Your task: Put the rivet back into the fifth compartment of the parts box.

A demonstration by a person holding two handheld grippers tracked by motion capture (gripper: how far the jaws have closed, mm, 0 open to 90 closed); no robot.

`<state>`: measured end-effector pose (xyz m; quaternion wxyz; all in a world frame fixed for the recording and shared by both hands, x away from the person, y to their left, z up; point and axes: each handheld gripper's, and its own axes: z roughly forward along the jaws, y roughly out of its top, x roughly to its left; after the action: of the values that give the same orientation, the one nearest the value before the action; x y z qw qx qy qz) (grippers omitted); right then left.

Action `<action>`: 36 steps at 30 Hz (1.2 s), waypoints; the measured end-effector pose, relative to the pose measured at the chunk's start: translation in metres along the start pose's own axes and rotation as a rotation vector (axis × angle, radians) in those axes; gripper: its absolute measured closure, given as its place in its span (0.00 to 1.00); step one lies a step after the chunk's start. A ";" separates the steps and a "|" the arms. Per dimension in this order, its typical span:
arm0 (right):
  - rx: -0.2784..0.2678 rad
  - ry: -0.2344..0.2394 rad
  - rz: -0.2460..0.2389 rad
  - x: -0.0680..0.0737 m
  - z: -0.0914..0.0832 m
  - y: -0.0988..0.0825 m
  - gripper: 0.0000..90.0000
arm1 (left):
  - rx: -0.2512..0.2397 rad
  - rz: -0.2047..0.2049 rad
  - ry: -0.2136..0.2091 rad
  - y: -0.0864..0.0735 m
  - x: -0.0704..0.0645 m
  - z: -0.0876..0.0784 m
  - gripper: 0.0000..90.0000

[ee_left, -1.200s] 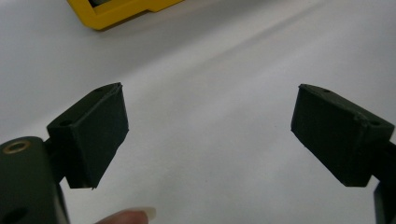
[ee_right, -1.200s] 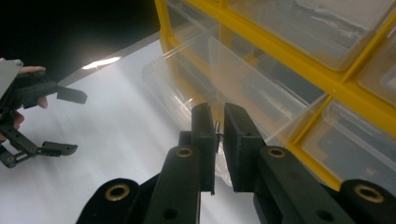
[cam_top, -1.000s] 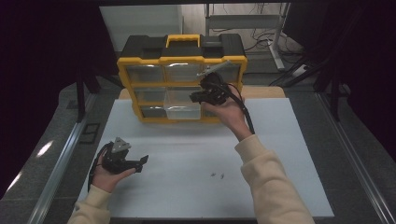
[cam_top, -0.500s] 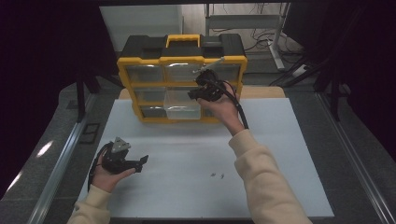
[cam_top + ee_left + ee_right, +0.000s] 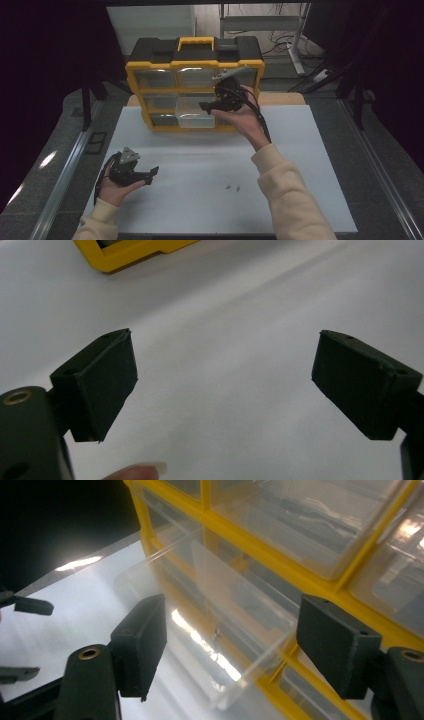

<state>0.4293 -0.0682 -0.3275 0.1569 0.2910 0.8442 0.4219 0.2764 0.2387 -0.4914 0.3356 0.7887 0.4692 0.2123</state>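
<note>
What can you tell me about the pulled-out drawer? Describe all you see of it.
The drawer is a clear plastic tray, open at the top, pulled partway out of the middle row of the yellow organizer. It stays level, its back end inside its slot. A tiny dark piece seems to lie inside. The right gripper hovers over it, jaws open after just opening, not touching it.

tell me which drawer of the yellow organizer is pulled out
The middle drawer of the middle row: it juts out toward the table while the other drawers sit flush in the organizer.
</note>
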 end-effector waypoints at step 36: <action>0.027 0.004 0.037 -0.004 -0.059 -0.136 0.30 | 0.003 0.007 0.002 0.001 -0.002 0.000 0.13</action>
<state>0.3533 -0.1719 -0.4017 0.1434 0.3075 0.8446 0.4141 0.2762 0.2365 -0.4906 0.3333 0.7905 0.4673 0.2137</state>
